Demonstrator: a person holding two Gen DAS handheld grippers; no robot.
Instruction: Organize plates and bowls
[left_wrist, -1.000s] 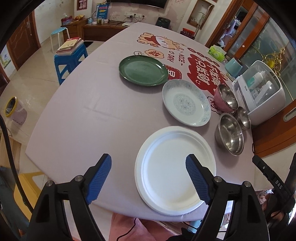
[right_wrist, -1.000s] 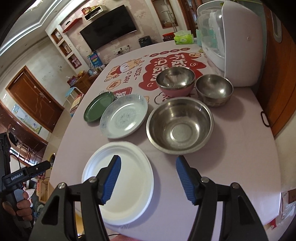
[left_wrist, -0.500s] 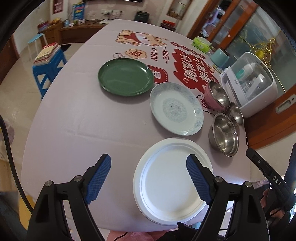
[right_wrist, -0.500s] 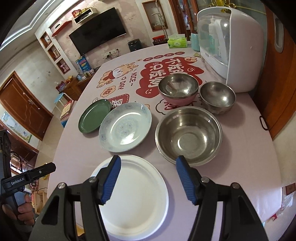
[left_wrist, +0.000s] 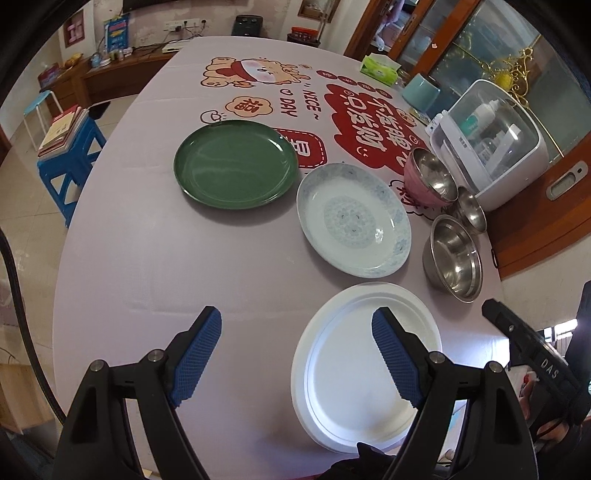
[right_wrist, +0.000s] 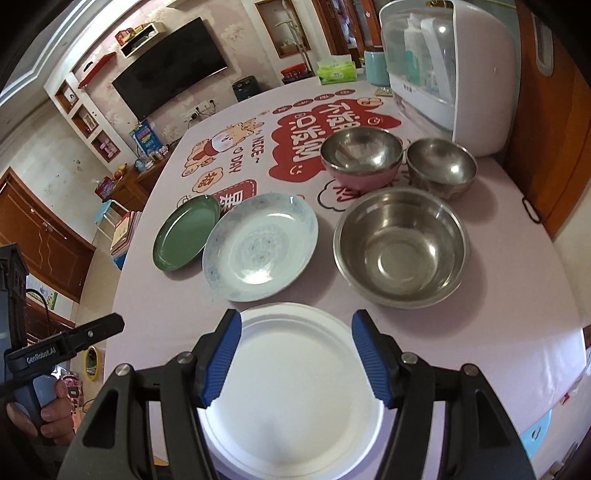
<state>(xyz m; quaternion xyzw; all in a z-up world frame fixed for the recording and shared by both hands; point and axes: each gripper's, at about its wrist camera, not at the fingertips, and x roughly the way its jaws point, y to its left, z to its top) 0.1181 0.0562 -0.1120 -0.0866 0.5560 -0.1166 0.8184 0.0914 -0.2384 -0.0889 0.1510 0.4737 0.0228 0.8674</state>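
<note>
Nothing is stacked yet: both grippers, left gripper (left_wrist: 296, 332) and right gripper (right_wrist: 293, 334), hover open and empty above the white plate (right_wrist: 295, 391), with two plates and three bowls spread separately beyond it.

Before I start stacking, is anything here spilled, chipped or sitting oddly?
Only the white plate stands out: its near rim hangs over the table edge. No spills or chips visible on any dish.

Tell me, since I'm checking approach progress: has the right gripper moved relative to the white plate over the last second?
Yes. The right gripper has shifted leftward in its own view, from straddling the white plate's right rim to sitting over it.
</note>
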